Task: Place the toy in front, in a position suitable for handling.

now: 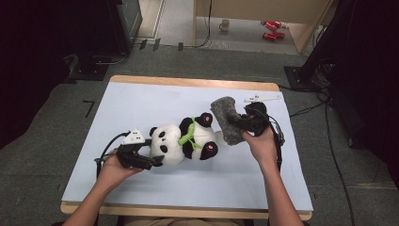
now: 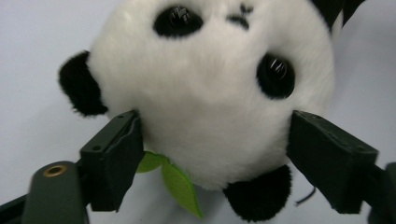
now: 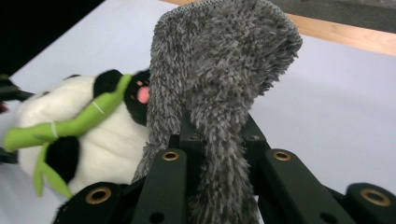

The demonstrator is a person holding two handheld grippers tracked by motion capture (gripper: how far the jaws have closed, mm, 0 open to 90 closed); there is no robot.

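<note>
Black-and-white plush panda toy holding a green felt bamboo stalk lies mid-table on the pale blue mat.
Left gripper jaws spread around its head, not pressing; right gripper clamped on shaggy grey cloth.

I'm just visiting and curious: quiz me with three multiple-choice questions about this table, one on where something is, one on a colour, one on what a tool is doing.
1. Where does the plush panda lie?
A. on the floor
B. on the pale table top
C. on a shelf

2. What colour is the fluffy cloth?
A. grey
B. red
C. yellow

3. How do the right gripper fingers stand?
A. wide open, nothing between
B. shut on the cloth
C. shut on the panda

Answers: 1 B, the high view shows it lying on the table; 2 A, its pile is grey; 3 B, the right gripper view shows the cloth pinched between them.
</note>
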